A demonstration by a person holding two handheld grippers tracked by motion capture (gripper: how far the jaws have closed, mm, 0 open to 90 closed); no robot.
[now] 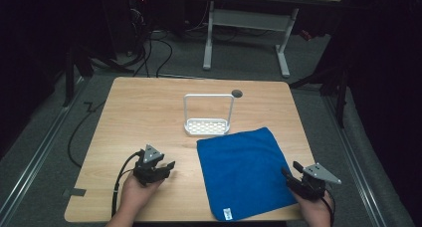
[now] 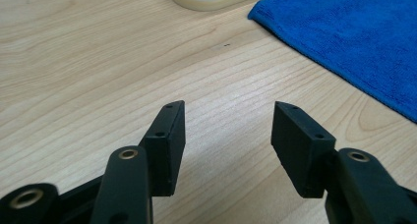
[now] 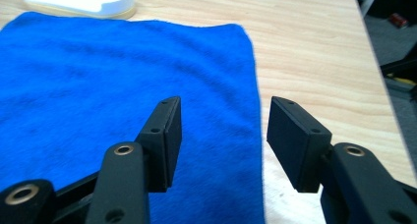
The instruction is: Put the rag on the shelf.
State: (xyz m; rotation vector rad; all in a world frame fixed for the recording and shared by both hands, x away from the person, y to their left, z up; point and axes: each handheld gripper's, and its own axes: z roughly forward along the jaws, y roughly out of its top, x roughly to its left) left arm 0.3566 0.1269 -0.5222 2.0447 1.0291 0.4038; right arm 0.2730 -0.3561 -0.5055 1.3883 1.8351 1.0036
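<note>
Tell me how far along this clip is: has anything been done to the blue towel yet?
Nothing looks done: the blue towel lies flat and unfolded on the table, beside the white rack. Nothing is in hand; the left gripper and right gripper rest open. Any handling of the towel is still ahead.

Your left hand (image 1: 134, 189) comes in from the bottom edge and holds the left gripper (image 1: 166, 168) low, its jaws spread apart with nothing between them, pointing forward and to the right. Your right hand (image 1: 314, 209) holds the right gripper (image 1: 289, 170) near the bottom right, its jaws likewise parted and empty, angled forward and to the left.
</note>
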